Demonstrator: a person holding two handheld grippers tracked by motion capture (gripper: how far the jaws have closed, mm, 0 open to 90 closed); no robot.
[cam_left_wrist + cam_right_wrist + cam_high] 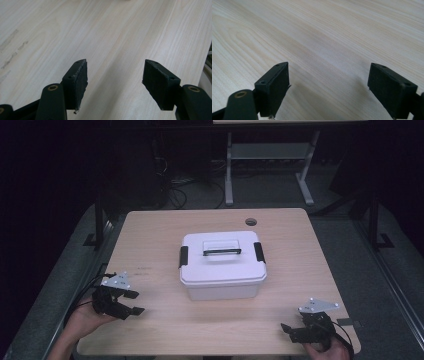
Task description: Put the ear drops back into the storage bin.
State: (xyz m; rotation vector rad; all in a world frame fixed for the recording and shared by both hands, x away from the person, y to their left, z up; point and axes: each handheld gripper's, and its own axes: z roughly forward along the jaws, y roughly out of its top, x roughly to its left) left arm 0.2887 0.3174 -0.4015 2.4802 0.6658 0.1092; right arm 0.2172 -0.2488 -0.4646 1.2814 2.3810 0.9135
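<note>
Approaching the lidded white box

Reaching comes first: both tools sit released and empty, the left gripper (pixel 134 302) and right gripper (pixel 289 330), with the white plastic storage box (pixel 222 265) ahead between them. Aim for its black side latches (pixel 183 256), coming in level and square.

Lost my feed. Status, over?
Left gripper open, right gripper open, both empty. Box mid-table, lid on, untouched. Nothing in the way.
</note>
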